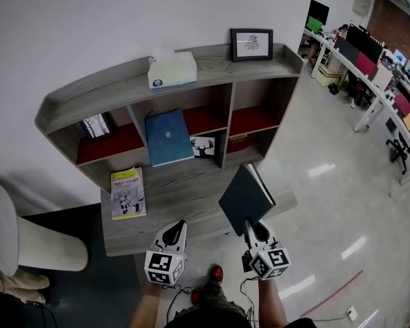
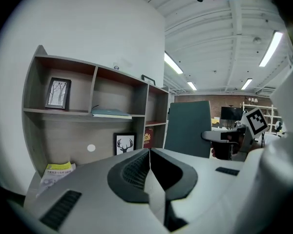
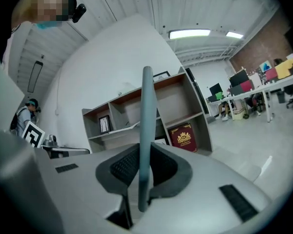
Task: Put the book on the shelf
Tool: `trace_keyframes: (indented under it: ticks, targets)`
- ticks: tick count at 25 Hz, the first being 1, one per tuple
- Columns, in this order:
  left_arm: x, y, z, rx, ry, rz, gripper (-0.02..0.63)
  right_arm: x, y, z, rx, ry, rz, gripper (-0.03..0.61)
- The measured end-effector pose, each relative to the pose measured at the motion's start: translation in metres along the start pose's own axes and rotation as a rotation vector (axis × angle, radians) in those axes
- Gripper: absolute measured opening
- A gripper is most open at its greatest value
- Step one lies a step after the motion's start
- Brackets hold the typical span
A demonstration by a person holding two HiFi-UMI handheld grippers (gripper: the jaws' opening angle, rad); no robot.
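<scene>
Head view: right gripper [image 1: 251, 229] is clamped on the dark teal book [image 1: 244, 198], holding it up in the air just in front of the shelf [image 1: 184, 191]. Left gripper [image 1: 178, 227] is pinched closed and empty.

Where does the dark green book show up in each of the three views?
Head view: the dark green book is low, right of centre, raised in the right gripper before the shelf.
Left gripper view: right of centre, cover towards the camera.
Right gripper view: dead centre, edge-on, clamped between the jaws.
Shared landmark: the framed tree picture in the shelf.
</scene>
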State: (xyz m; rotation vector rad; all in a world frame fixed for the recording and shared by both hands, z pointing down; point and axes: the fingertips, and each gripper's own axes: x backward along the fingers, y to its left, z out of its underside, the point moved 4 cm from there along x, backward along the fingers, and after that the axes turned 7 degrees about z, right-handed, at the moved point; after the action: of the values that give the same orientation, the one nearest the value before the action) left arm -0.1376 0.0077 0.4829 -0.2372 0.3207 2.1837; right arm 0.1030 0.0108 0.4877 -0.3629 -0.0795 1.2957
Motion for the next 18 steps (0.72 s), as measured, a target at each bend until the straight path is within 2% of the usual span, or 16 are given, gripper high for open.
trace_keyframes:
  ticks: [7, 18]
  targets:
    - [-0.028, 0.002, -0.032, -0.030, -0.040, 0.019, 0.012, -0.011, -0.007, -0.043, 0.066, -0.074, 0.015, 0.071]
    - [-0.068, -0.014, -0.072, -0.077, -0.108, 0.043, 0.012, -0.028, -0.026, -0.085, 0.121, -0.145, -0.003, 0.071]
